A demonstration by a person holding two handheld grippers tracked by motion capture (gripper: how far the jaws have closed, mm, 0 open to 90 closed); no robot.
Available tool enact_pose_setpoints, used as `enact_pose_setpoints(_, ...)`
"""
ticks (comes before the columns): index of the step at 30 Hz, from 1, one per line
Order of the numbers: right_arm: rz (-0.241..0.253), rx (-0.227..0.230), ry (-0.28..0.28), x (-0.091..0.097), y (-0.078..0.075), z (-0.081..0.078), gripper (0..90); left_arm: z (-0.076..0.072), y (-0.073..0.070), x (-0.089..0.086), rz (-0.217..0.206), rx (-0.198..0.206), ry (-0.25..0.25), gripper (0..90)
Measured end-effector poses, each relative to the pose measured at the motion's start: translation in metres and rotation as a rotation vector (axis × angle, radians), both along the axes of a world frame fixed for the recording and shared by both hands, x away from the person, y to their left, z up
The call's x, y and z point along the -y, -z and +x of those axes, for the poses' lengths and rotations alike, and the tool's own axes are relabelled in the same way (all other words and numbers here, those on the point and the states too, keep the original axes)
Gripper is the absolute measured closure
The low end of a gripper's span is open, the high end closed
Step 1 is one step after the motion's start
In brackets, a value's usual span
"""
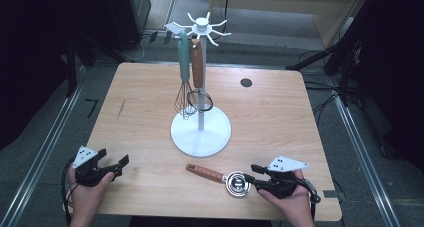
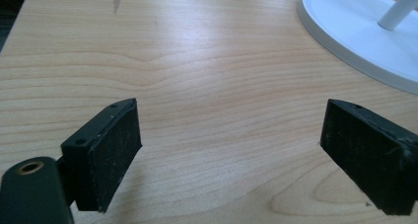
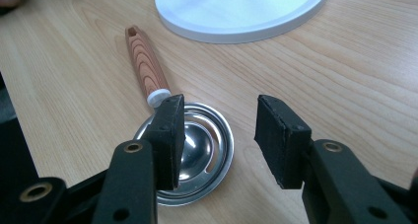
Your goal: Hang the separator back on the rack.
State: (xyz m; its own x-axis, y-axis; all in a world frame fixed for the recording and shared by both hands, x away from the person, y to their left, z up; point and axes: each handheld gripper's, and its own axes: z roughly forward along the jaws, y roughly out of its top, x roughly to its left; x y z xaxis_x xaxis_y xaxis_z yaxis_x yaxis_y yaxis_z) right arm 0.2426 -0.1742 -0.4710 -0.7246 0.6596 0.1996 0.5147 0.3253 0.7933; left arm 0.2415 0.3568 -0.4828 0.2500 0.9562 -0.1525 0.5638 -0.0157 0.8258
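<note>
The ladle (image 1: 222, 177) lies flat on the table (image 1: 280, 117), near my edge, in front of the white stand base (image 1: 201, 132) and apart from it. Its handle (image 3: 146, 65) is reddish wood with clear grain and a small hole at the far tip, and it points left and a little away from me in the high view. A white collar (image 3: 158, 96) joins the handle to the bowl. The bowl (image 3: 197, 152) is shiny steel, round and shallow, open side up, catching the light. In my right gripper view the bowl sits low on the left, partly behind one jaw, with its rim resting on the wood.
</note>
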Motion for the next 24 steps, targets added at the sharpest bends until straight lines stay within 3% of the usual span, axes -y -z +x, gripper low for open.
enact_pose_setpoints(3, -0.024, -0.021, -0.050, -0.005, -0.003, 0.005, 54.5, 0.000, 0.001, 0.000, 0.004, -0.010, 0.012, 0.1)
enact_pose_setpoints(4, -0.059, -0.032, -0.087, -0.009, -0.004, 0.010, 53.5, 0.000, 0.001, 0.001, 0.007, -0.009, 0.015, 0.0)
enact_pose_setpoints(7, -0.093, -0.033, -0.105, -0.012, -0.009, 0.013, 52.5, -0.001, 0.001, 0.000, -0.003, -0.006, 0.017, 0.0)
enact_pose_setpoints(12, -0.111, -0.026, -0.144, -0.023, -0.024, 0.022, 52.3, 0.001, 0.002, 0.000, -0.007, -0.002, 0.013, 0.0)
enact_pose_setpoints(13, -0.148, -0.006, -0.162, -0.029, -0.029, 0.024, 52.5, 0.000, 0.001, -0.001, -0.017, 0.005, 0.015, 0.0)
enact_pose_setpoints(17, -0.204, -0.022, -0.227, -0.041, -0.033, 0.029, 50.6, 0.000, 0.001, -0.002, -0.024, 0.007, 0.020, 0.0)
enact_pose_setpoints(20, -0.227, -0.011, -0.242, -0.047, -0.032, 0.031, 50.5, 0.000, 0.001, -0.003, -0.029, 0.006, 0.017, 0.0)
enact_pose_setpoints(24, -0.240, -0.025, -0.211, -0.055, -0.031, 0.035, 52.5, 0.000, 0.001, -0.004, -0.046, 0.002, 0.016, 0.0)
